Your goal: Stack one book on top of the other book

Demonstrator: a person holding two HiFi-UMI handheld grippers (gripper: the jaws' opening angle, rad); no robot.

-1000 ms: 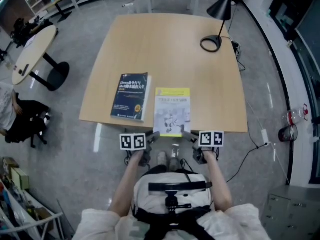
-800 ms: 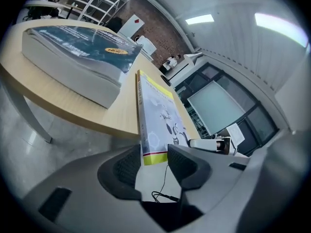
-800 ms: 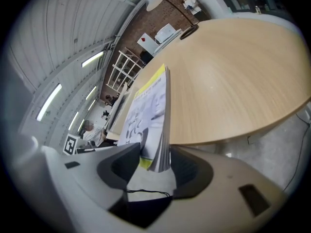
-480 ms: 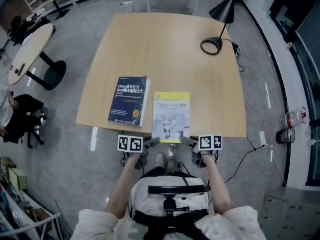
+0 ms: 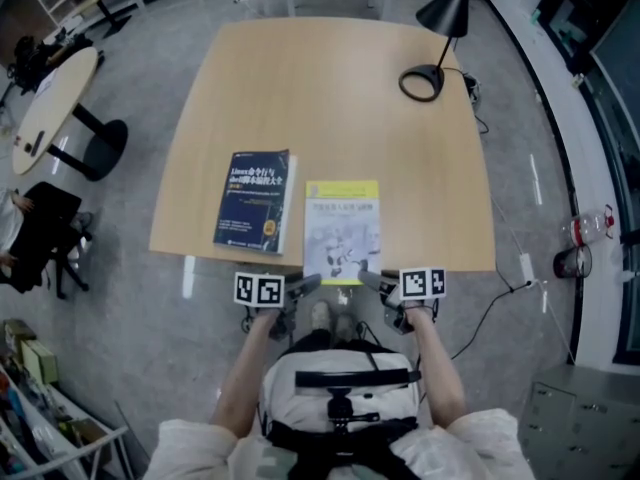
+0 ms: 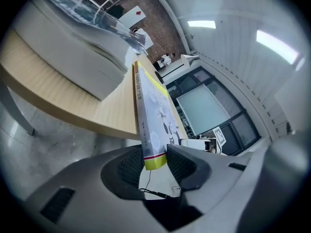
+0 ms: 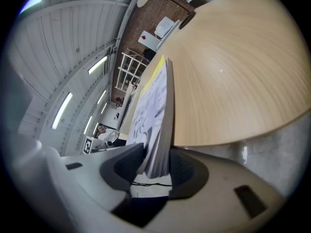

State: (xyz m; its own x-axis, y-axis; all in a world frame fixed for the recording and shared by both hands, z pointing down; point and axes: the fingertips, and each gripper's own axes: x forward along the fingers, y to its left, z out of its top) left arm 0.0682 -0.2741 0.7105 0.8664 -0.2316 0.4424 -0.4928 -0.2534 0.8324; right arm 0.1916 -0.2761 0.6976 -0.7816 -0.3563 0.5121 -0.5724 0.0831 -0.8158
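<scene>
A white and yellow book (image 5: 343, 223) lies at the front edge of the wooden table (image 5: 330, 88), and its near end sticks out past the edge. My left gripper (image 5: 310, 283) is shut on its near left corner, and in the left gripper view the yellow spine (image 6: 153, 110) sits between the pads of that gripper (image 6: 154, 161). My right gripper (image 5: 368, 278) has the near right corner, with the page edge (image 7: 158, 130) between its closing jaws (image 7: 155, 166). A dark blue book (image 5: 255, 200) lies flat just left of the first one.
A black desk lamp (image 5: 425, 78) stands at the table's far right corner. A round side table (image 5: 50, 108) and a dark chair (image 5: 40, 238) are on the floor to the left. A bottle (image 5: 585, 233) lies on the floor to the right.
The white and yellow book's near end hangs slightly further over the front edge than a second ago. Both grippers stay at its near corners, and the blue book has not moved.
</scene>
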